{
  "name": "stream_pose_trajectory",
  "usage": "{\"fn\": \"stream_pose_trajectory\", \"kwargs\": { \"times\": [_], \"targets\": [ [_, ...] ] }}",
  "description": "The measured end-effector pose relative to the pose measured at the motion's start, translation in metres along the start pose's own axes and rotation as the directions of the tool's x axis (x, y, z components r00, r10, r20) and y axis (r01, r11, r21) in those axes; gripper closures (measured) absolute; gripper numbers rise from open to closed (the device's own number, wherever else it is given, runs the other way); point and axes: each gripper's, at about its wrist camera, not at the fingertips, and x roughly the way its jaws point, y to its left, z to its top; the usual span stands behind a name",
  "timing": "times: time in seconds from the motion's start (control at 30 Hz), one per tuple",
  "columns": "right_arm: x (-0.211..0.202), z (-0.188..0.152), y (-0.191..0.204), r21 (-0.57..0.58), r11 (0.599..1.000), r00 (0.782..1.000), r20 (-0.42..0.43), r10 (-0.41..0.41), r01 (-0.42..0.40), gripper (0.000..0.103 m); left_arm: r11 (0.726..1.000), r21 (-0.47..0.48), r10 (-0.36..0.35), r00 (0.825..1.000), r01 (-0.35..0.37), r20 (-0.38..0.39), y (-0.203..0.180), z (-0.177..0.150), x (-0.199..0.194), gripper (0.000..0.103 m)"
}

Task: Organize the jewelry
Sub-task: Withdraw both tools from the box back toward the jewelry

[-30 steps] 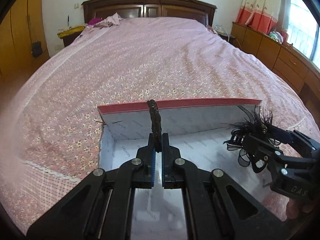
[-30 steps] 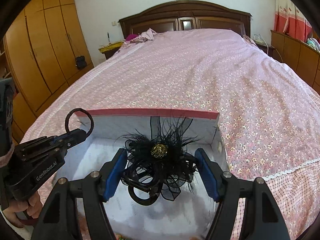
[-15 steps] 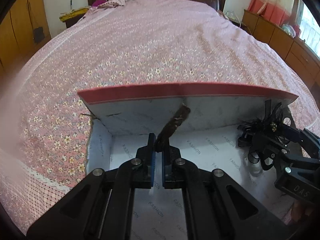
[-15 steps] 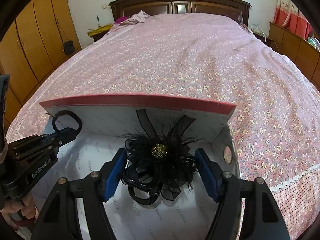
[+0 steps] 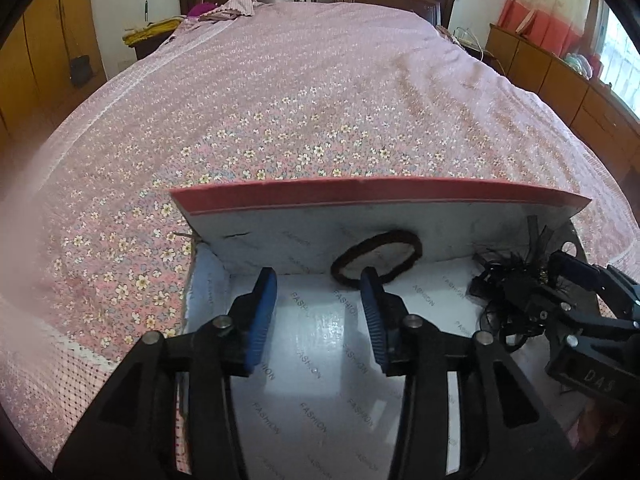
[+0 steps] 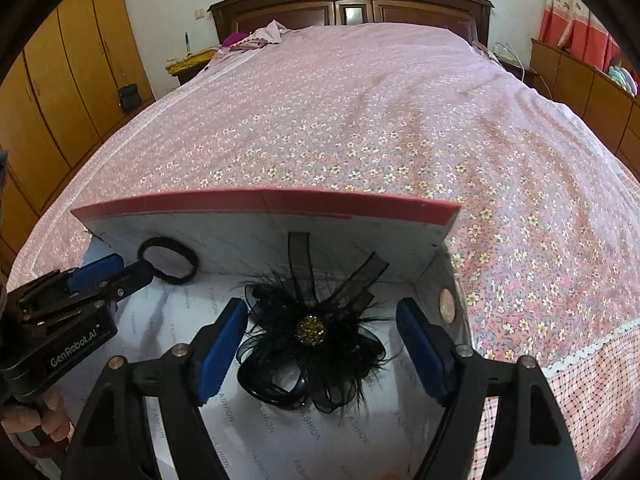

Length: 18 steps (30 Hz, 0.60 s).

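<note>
While both hands tilt their tools steeply down over the bed [image 5: 320, 100], the open box [image 6: 264, 204] lies on its near end, white lining facing up. The right tongs [image 6: 322, 344] point into the box's right half; their jaws are opening, the black feather hair clip [image 6: 308, 332] lying loose between the pads. The left tongs [image 5: 318, 306] are opening too, empty, the brown hair tie [image 5: 376, 258] resting just past the right pad against the box's far wall.

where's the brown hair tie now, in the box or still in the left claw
In the box. The brown hair tie leans on the back wall, beyond the left claw, whose jaws are opening with nothing between them.
</note>
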Motion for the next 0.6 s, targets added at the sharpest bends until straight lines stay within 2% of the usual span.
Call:
{"fn": "stream_pose_trajectory", "kwargs": {
  "times": [0.33,0.6],
  "targets": [
    [-0.047,-0.003,0.001,0.028,0.998,0.995,0.082,0.059,-0.061,0.024,1.0,0.003,-0.022,0.999,0.022,0.043,0.003,-0.003,-0.032,0.066],
    [-0.086,-0.018,0.005,0.026,0.993,0.988,0.111,0.109,-0.113,0.024,0.999,-0.001,-0.034,0.996,0.035,0.082,0.004,-0.019,-0.069,0.064]
  ]
}}
